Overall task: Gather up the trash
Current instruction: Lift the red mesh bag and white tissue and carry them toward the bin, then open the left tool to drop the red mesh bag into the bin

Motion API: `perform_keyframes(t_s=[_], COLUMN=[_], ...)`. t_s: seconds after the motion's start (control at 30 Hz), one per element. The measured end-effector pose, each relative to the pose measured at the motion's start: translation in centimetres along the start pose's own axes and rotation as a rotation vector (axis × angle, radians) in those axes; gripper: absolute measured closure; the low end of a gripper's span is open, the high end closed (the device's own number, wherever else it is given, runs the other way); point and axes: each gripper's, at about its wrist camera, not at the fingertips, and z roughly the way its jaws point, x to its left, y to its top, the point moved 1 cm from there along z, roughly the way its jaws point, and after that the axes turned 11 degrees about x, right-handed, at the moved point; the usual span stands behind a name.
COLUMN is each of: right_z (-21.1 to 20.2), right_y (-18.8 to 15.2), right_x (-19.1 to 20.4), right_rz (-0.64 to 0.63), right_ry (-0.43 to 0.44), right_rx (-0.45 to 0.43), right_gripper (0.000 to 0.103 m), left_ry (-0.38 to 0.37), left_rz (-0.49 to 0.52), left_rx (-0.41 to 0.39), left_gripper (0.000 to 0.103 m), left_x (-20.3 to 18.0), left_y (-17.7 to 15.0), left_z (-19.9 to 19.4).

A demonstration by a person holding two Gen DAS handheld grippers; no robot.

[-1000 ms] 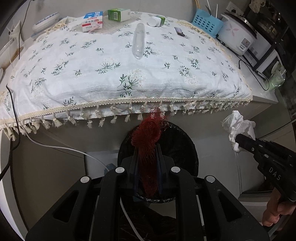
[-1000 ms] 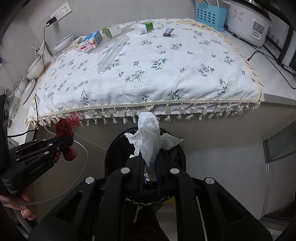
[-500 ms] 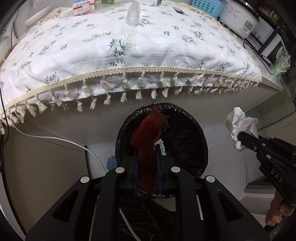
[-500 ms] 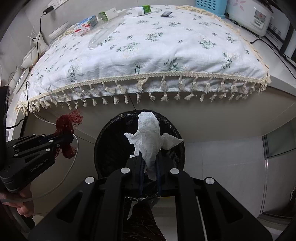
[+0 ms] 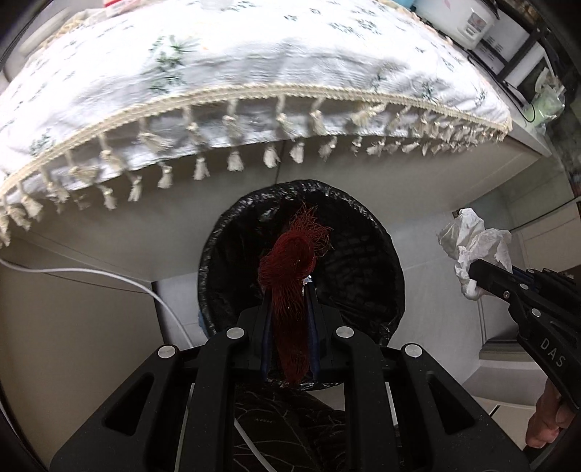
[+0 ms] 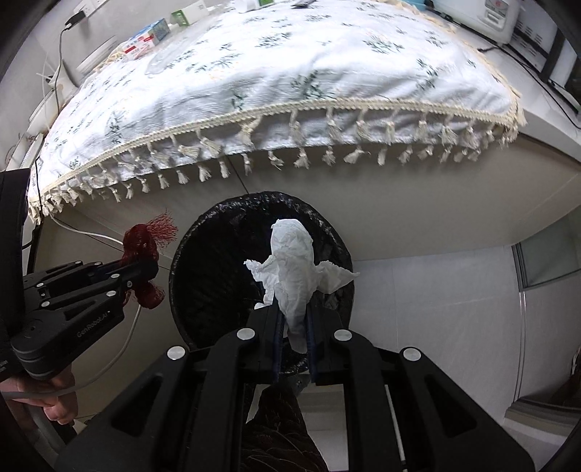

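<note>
Both grippers have sunk toward the bin (image 5: 394, 261) — left gripper (image 5: 288, 290) pinching red netting (image 5: 288, 261), right gripper (image 6: 294, 316) clamping tissue (image 6: 294, 268) — release looks imminent.

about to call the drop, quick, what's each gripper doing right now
left gripper: shut on the red mesh netting, over the black bin.
right gripper: shut on the crumpled white tissue.

- The black-lined round trash bin's (image 5: 363, 232) near rim and floor sit hidden behind the gripper body in both wrist views.
- The lower end of the red mesh net bag (image 5: 287, 261) disappears between the clamping fingers.
- The small cartons (image 6: 145, 40) at the far left of the white floral tablecloth (image 6: 290, 72) carry print too small to read.
- The white rice cooker (image 5: 468, 21) at far right is cropped by the frame edge.
- The tablecloth's pattern blurs in the left wrist view.
</note>
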Motion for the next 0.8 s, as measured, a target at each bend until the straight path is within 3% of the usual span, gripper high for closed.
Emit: perform_keyframes(t_s=[0.23,0.53,0.73,0.8], right_z=[0.0,0.2,1.0,1.1], right_y=[-0.6,-0.9,-1.0,-0.8], right_x=[-0.7,-0.2,0.4,0.5], right_rz=[0.024,0.022,0.014,0.011], right_ry=[0.002,0.013,0.02,0.022], right_rx=[0.009,0.015,0.034,0.034], right_gripper=[0.093,0.093,0.093,0.092], left_ry=[-0.006,-0.014,-0.023,-0.027], left_rz=[0.026,0.015,-0.02,-0.031], left_rx=[0.007,-0.015,-0.022,-0.029], left_gripper=[0.086,0.077,0.059,0.047], left_x=[-1.2,-0.9,0.2,0.6], left_y=[0.3,0.1,-0.3,-0.4], left_z=[0.9,0.5,0.4,0.3])
